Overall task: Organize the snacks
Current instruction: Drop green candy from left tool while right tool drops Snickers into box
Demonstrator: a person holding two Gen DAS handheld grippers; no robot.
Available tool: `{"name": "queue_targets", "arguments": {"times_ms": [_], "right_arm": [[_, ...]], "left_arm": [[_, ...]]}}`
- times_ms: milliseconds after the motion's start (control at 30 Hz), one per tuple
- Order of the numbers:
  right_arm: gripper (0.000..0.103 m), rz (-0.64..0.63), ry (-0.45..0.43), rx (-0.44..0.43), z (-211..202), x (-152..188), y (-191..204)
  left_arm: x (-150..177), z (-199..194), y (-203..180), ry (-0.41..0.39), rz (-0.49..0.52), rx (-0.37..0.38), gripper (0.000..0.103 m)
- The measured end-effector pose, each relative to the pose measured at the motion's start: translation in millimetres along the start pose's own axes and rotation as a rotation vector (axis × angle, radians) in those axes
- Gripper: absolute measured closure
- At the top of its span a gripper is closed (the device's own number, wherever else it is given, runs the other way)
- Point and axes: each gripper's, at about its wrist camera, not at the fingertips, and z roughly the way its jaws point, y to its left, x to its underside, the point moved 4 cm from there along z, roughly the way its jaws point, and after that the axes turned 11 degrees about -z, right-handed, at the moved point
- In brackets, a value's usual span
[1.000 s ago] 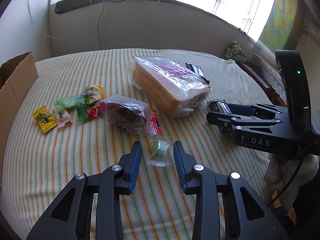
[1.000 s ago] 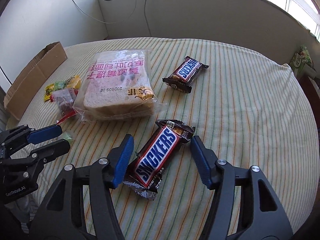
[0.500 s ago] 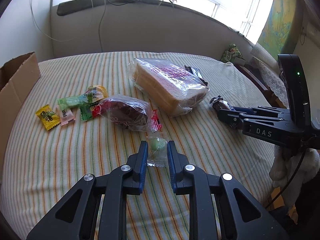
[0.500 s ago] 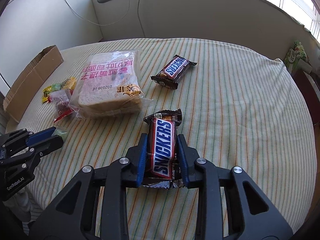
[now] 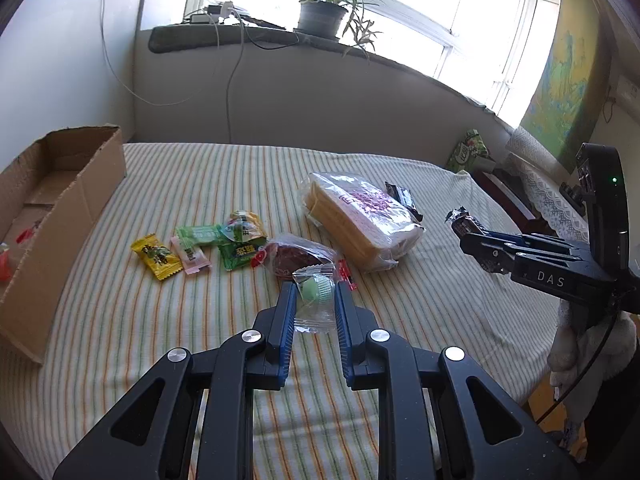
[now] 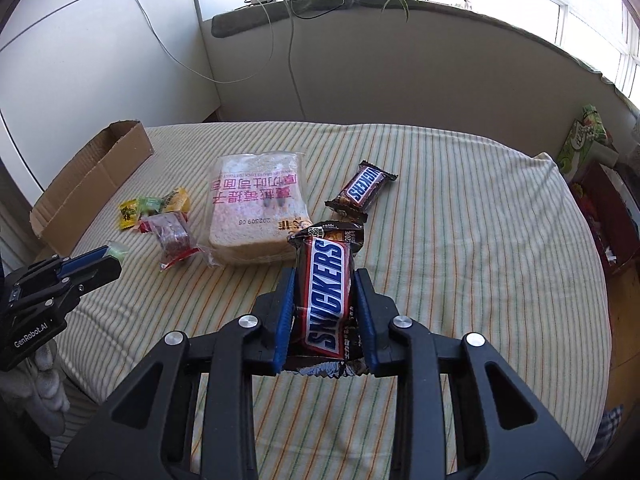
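Right wrist: Snickers bar [image 6: 326, 296] between gripper [image 6: 325, 280] pads.

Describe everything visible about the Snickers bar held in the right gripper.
The brown Snickers bar in its glossy wrapper, with a blue logo on a white and red band, is pinched across its width between the blue pads of the right gripper. It points away from the camera, lifted clear of the striped tablecloth. Its crimped silvery end pokes out below the fingers; the far end is crinkled. Nothing else touches it.
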Motion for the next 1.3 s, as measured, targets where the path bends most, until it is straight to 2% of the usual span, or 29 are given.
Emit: {"name": "queue_targets", "arguments": {"times_ms": [367, 700, 1300], "right_arm": [[0.073, -0.090, -0.063, -0.075, 0, -41, 47], [0.073, -0.173, -0.084, -0.126, 13, -76, 88], [0.073, -0.340, -0.114, -0.234, 60, -155, 188]], "left_arm": [[-20, -30, 41, -0.094, -0.064, -0.070, 0.085], [-37, -55, 88, -0.168, -0.132, -0.146, 0.085], [-46, -82, 163, -0.218, -0.231, -0.259, 0.085]]}}
